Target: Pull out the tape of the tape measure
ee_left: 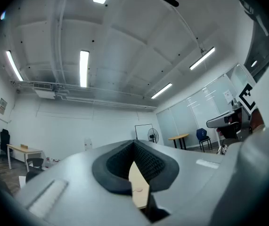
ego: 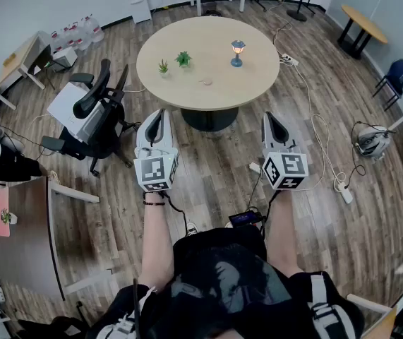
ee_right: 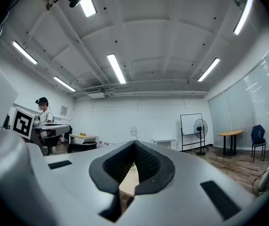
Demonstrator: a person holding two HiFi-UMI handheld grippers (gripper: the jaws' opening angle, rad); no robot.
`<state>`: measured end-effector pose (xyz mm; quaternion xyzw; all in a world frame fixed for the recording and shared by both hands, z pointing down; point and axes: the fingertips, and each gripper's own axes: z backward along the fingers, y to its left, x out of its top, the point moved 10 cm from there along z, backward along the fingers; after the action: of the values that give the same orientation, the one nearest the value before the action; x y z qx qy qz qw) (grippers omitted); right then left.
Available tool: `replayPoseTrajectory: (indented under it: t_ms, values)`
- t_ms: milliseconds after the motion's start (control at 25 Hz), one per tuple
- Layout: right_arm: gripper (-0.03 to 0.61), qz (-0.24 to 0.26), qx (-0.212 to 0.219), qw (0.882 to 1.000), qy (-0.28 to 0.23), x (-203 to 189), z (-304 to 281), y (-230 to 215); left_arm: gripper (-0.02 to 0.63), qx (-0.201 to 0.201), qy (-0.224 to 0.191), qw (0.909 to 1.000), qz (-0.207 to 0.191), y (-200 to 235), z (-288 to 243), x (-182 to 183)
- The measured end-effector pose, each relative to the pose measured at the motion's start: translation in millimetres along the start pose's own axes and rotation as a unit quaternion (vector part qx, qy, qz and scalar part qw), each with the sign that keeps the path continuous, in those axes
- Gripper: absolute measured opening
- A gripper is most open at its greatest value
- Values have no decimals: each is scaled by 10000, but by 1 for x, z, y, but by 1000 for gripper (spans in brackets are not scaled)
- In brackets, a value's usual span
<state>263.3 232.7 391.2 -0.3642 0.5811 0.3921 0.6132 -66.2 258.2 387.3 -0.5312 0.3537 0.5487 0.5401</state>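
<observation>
— While both pairs of fingers are pressed together, nothing's caught between them: left fingers (ee_left: 155,166) tip to tip, right fingers (ee_right: 149,166) just the same.

— Agreed, both empty. Left gripper (ego: 157,113) and right gripper (ego: 270,116) are held up side by side, apart from each other, noses toward the round tabletop (ego: 187,94).

— And the tape measure?

— One small pale round thing (ego: 206,82) lies on that tabletop near its near edge, well clear of both grippers. It's too small to say for sure it's the tape measure.

— What's around it?

— Two little potted plants (ego: 183,59) farther back to its left, a small lamp (ego: 238,52) farther back to its right. Down on the wooden floor (ego: 222,154), a black office chair (ego: 99,99) at left, white cables (ego: 321,129) trailing at right.
</observation>
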Motion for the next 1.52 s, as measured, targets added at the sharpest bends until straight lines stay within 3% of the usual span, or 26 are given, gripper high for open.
replayPoseTrajectory:
  t_ms: [480, 880, 1320, 1520]
  values:
    - [3, -143, -46, 9997, -200, 8, -2, 1, 2, -31, 42, 10000, 9, 4, 2, -2]
    - [3, 132, -102, 9998, -141, 12, -24, 18, 2, -101, 52, 9999, 42, 31, -2, -8]
    - [3, -56, -402, 9987, -306, 1, -46, 60, 2, -146, -20, 9992, 378, 81, -2, -45]
    - [3, -28, -398, 9988, -275, -8, -87, 60, 2, -138, 94, 9988, 463, 105, -33, -70]
